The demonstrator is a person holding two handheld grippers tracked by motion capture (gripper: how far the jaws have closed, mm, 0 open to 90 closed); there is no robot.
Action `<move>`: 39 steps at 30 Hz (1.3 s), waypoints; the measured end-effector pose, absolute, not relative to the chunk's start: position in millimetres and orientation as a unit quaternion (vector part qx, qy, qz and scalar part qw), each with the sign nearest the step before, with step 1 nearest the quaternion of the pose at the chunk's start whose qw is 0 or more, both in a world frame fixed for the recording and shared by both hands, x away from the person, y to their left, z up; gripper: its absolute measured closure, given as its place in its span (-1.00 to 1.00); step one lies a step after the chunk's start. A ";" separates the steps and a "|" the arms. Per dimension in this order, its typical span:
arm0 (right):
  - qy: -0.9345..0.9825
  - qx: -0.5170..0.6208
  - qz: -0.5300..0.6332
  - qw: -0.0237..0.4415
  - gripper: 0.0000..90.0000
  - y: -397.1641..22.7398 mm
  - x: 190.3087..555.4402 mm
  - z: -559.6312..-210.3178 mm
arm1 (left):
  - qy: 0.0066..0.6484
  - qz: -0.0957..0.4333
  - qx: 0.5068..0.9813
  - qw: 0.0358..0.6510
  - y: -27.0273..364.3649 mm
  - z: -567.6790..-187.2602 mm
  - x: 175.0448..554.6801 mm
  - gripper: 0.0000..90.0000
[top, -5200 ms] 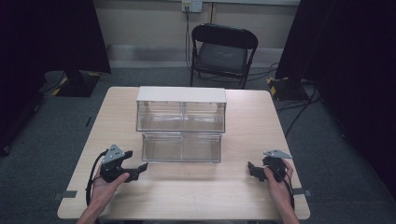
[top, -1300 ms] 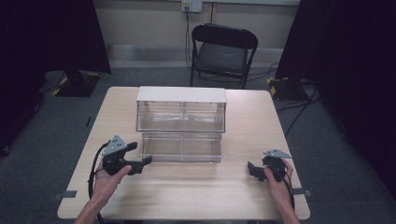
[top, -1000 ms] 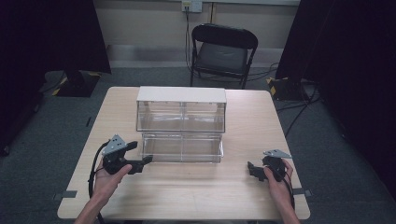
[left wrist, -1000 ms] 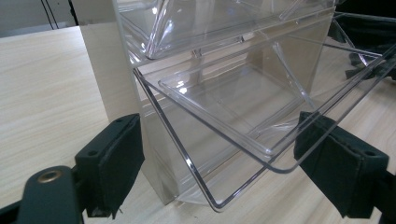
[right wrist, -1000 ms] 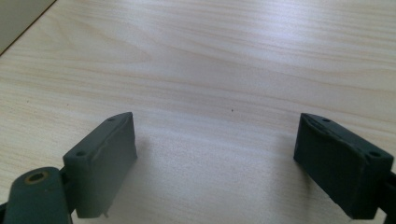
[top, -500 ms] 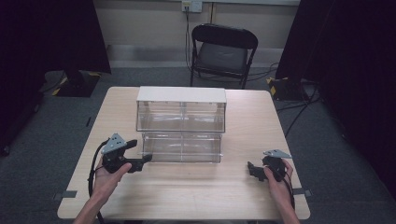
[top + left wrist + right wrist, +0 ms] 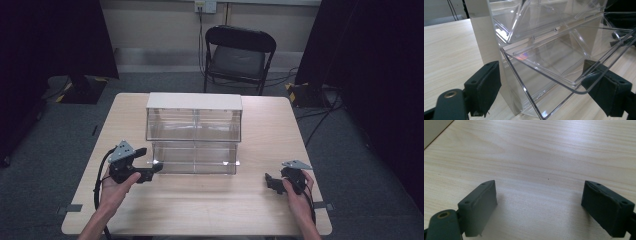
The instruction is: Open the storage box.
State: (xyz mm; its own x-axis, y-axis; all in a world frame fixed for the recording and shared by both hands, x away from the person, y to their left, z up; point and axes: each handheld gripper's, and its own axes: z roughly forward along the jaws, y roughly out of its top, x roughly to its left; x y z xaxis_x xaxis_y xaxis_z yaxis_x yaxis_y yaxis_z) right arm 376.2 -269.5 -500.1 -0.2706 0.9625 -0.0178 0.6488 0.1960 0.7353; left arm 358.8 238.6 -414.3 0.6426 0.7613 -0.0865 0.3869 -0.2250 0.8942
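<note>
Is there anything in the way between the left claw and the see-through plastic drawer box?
Nothing visible. The left claw is open right at the clear plastic drawer box, its jaws either side of the bottom drawer's front corner. It has not closed yet.

1. A pale wooden table (image 7: 260, 205) stood on grey carpet.
2. A clear drawer unit (image 7: 194, 131) with a white top sat on it at mid-table, toward the far edge.
3. The lower drawer (image 7: 195, 158) was pulled out toward the near edge.
</note>
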 end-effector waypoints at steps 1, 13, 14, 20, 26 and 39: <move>0.732 0.551 0.315 0.249 -0.73 -269.5 376.1 -500.0 | 0.379 0.189 0.758 0.495 238.6 -413.5 358.9 -0.65; 0.732 0.551 0.315 0.249 -0.73 -269.5 376.1 -500.1 | 0.377 0.194 0.757 0.497 237.0 -408.2 361.8 -0.65; 0.732 0.551 0.315 0.249 -0.73 -269.5 376.1 -500.1 | 0.379 0.193 0.755 0.499 235.8 -408.0 362.0 -0.65; 0.732 0.551 0.315 0.249 -0.73 -269.5 376.1 -500.1 | 0.374 0.195 0.760 0.494 234.2 -406.7 363.8 -0.65; 0.732 0.551 0.315 0.249 -0.73 -269.5 376.1 -500.1 | 0.373 0.196 0.759 0.495 233.1 -405.9 365.7 -0.65; 0.732 0.551 0.315 0.249 -0.73 -269.5 376.1 -500.1 | 0.379 0.197 0.752 0.502 233.1 -402.7 367.3 -0.65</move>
State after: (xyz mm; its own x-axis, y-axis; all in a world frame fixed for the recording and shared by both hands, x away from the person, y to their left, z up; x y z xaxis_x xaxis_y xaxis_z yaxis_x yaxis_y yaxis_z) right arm 376.1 -269.5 -500.1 -0.2695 0.9628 -0.0174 0.6495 0.1951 0.7349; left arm 367.3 233.1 -402.7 0.6355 0.7675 -0.0839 0.3728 -0.2099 0.9039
